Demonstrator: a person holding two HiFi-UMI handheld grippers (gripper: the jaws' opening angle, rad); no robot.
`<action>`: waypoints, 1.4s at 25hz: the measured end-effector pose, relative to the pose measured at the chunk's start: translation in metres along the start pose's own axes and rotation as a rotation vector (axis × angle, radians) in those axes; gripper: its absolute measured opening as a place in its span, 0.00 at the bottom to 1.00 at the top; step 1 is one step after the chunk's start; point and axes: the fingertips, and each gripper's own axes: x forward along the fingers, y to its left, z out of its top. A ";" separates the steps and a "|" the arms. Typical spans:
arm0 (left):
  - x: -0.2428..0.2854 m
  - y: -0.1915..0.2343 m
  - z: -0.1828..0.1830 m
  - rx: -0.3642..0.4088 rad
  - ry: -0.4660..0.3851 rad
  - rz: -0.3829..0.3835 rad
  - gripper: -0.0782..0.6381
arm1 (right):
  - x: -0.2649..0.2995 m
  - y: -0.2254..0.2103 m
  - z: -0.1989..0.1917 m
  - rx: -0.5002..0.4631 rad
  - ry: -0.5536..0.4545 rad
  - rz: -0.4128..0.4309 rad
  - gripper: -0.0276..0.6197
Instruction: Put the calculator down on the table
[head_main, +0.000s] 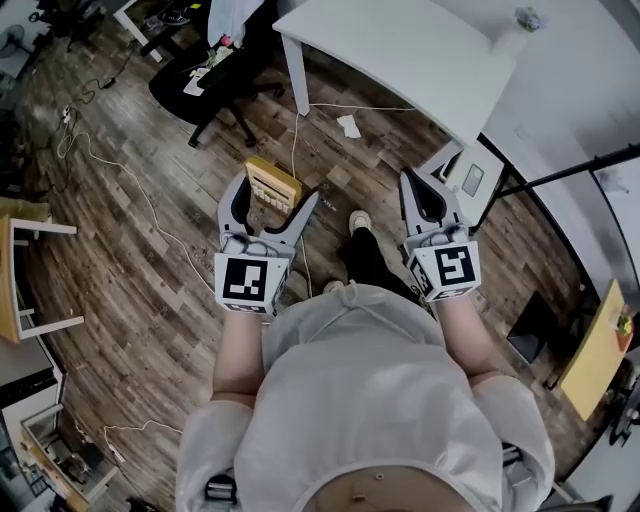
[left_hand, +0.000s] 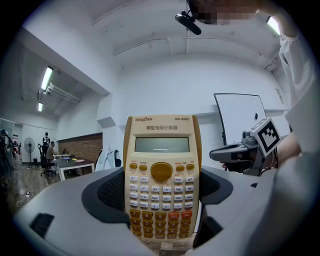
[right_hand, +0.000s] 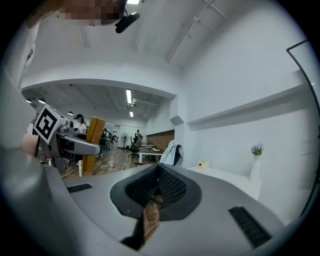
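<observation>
A cream and tan calculator (head_main: 270, 181) stands upright between the jaws of my left gripper (head_main: 278, 200), held over the wooden floor in front of the person's body. In the left gripper view the calculator (left_hand: 161, 165) faces the camera, keys and screen showing, and my left gripper (left_hand: 162, 200) is shut on its lower sides. My right gripper (head_main: 413, 183) hovers beside it to the right, shut, with nothing in it. In the right gripper view its jaws meet at the tips (right_hand: 159, 168). The white table (head_main: 400, 45) lies ahead, beyond both grippers.
A small vase of flowers (head_main: 525, 20) stands at the table's far right corner. A black office chair draped with clothes (head_main: 225, 70) is at the table's left. Cables (head_main: 120, 170) run across the floor. A wooden stool (head_main: 20, 280) stands at far left.
</observation>
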 end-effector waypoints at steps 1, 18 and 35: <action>0.006 0.005 -0.002 0.002 0.003 0.011 0.68 | 0.010 -0.003 -0.002 0.004 -0.002 0.010 0.05; 0.232 0.065 0.020 0.008 0.004 0.068 0.68 | 0.196 -0.167 0.004 -0.010 -0.001 0.070 0.05; 0.450 0.054 -0.002 0.021 0.054 -0.184 0.68 | 0.271 -0.319 -0.035 0.065 0.068 -0.146 0.05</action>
